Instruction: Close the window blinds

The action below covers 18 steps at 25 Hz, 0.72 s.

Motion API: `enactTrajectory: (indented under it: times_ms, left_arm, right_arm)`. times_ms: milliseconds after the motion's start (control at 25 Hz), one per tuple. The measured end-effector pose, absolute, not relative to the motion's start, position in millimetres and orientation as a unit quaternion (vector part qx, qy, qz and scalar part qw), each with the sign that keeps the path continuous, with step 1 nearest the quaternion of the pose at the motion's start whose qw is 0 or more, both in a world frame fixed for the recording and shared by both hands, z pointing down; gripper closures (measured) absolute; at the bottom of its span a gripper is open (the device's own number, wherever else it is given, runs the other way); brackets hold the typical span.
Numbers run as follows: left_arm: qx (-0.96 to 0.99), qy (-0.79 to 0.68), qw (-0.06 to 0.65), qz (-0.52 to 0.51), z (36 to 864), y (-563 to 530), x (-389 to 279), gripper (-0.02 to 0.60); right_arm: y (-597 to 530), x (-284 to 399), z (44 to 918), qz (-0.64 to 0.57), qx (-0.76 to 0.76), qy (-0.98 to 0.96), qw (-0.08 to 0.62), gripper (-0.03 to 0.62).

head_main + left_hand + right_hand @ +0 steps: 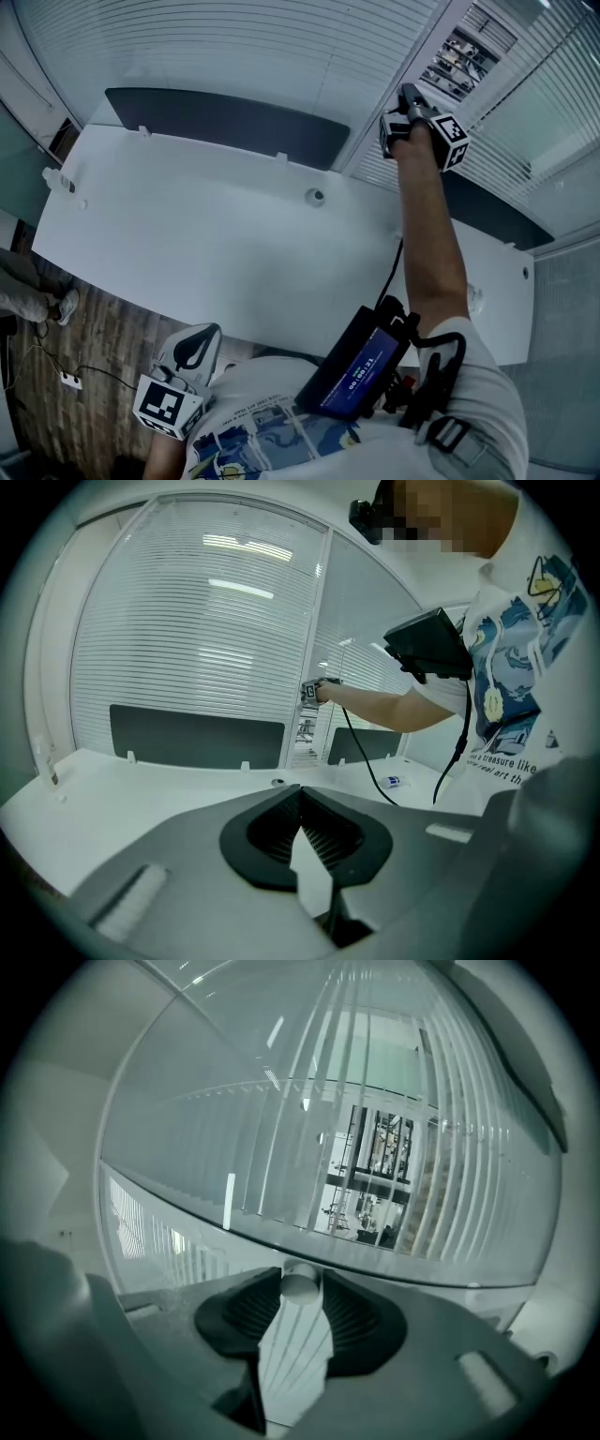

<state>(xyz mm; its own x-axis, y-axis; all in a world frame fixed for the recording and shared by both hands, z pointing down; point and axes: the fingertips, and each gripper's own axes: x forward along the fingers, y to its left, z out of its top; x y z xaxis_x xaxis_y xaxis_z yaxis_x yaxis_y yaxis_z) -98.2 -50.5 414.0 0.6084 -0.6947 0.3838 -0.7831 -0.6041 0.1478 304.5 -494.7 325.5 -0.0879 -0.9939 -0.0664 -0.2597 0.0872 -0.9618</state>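
1. The right gripper point(411, 98) is stretched out at 1 o'clock from the person, up against the blinds point(464, 52) behind the table point(234, 244).
2. Its jaws are clamped on a small white knob point(300, 1284). The knob sits right at the jaw tips, at 12 o'clock in the right gripper view, with a dark pad against each side.
3. The knob looks like a short stub. Its long axis seems to run roughly along the line the jaws point, so a roll of the wrist should turn it.
4. I judge this knob to be the tilt control of the blinds, though its mount cannot be made out.
5. Past the knob the slats point(281, 1147) run from 12 to 6 o'clock in that view, which fits a gripper rolled on its side.
6. At 1 o'clock from the knob the slats stand apart and the room beyond shows through. That strip is not yet closed.
7. The left gripper point(300, 794) hangs low by the person's body at 7 o'clock in the head view, well apart from the blinds. Its jaw tips are together with nothing between them.
8. The right hand is the nearer one by far, so the coming move looks to be its own: more twist on the knob.
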Motion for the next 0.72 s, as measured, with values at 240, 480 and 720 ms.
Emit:
enactTrajectory:
  times_ms: [240, 480, 720]
  left_arm:
    - [0.884, -0.417, 0.151, 0.146, 416, -51, -98, 0.578]
    - [0.883, -0.42, 0.149, 0.145, 414, -51, -99, 0.578]
    - [0.881, -0.424, 0.151, 0.143, 414, -50, -99, 0.578]
  right_arm:
    - [-493, 298, 320, -0.406, -0.554, 0.621, 0.376, 0.467]
    - [-492, 297, 314, -0.341, -0.626, 0.65, 0.263, 0.467]
    - [-493, 293, 310, -0.258, -0.688, 0.666, 0.128, 0.468]
